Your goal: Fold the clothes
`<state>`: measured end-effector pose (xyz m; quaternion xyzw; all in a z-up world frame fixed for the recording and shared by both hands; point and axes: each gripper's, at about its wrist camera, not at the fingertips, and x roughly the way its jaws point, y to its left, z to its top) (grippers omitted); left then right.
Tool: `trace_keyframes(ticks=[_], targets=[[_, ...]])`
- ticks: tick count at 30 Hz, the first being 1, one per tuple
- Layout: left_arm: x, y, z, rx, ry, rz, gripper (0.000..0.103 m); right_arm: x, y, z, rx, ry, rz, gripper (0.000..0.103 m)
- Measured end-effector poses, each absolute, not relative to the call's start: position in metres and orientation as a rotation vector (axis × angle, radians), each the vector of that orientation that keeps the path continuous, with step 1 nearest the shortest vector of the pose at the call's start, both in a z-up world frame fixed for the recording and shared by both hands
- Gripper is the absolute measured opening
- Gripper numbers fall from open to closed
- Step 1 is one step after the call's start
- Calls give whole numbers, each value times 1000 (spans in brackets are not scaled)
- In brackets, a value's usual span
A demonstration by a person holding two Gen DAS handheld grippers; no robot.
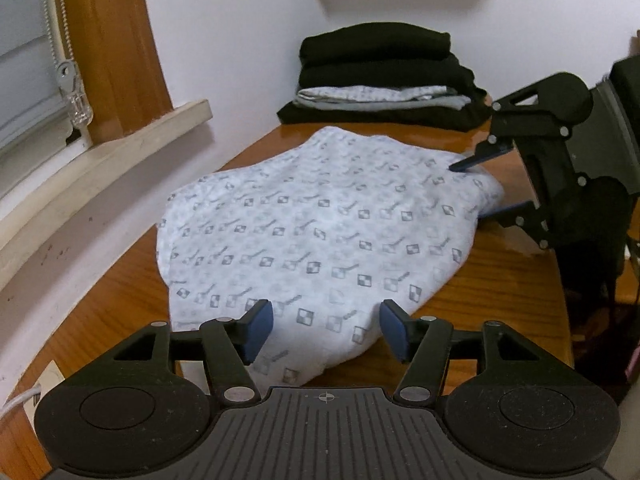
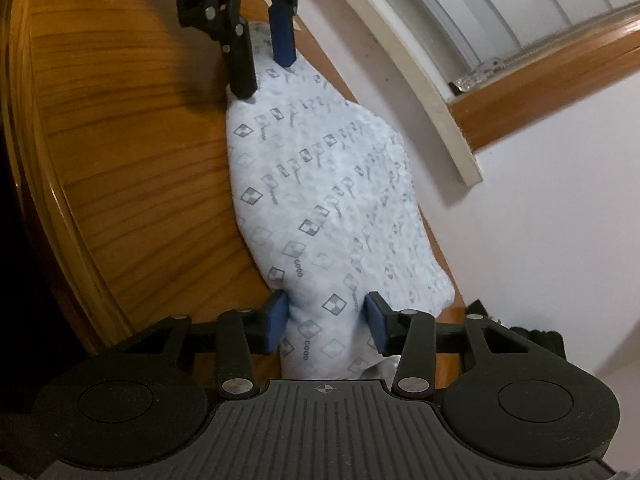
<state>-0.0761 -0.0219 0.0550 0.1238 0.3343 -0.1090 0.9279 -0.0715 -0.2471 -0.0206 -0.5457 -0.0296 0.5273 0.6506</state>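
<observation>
A patterned garment (image 1: pixel 320 224) was straddled at both ends on the wooden table (image 1: pixel 500 292).

Behind it, a folded stack (image 1: pixel 380 76) was already piled. The left gripper (image 1: pixel 326 330) and right gripper (image 2: pixel 328 324) were seen part-open over cloth, nothing pinched; further folding was judged outstanding.

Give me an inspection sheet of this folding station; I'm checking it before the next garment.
Surface: glossy wooden table, bare around the work.
Job's things: patterned white garment lying folded; stack of folded clothes at the far end.
Clutter: nothing seen.
Grippers: left gripper open over the garment's near edge; right gripper straddling the opposite end, pads not visibly pressing.
Cables: white cable at the table's near left corner.
Surroundings: white wall, window sill, blinds.
</observation>
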Motion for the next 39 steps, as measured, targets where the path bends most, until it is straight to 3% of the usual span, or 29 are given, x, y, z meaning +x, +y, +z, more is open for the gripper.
trace_keyframes(ticks=[16, 20, 23, 37, 39], targets=[[-73, -35, 52, 288, 705, -231, 69, -72, -246, -22, -1230, -67, 1202, 44], [-80, -39, 55, 278, 698, -278, 70, -69, -245, -21, -1209, -30, 1212, 27], [-83, -43, 53, 304, 704, -287, 74, -69, -245, -10, -1132, -43, 1189, 22], [-69, -6, 40, 317, 716, -191, 74, -62, -252, 27, -947, -54, 1149, 15], [-69, 1, 40, 314, 710, -182, 62, -62, -253, 28, -951, -58, 1145, 15]])
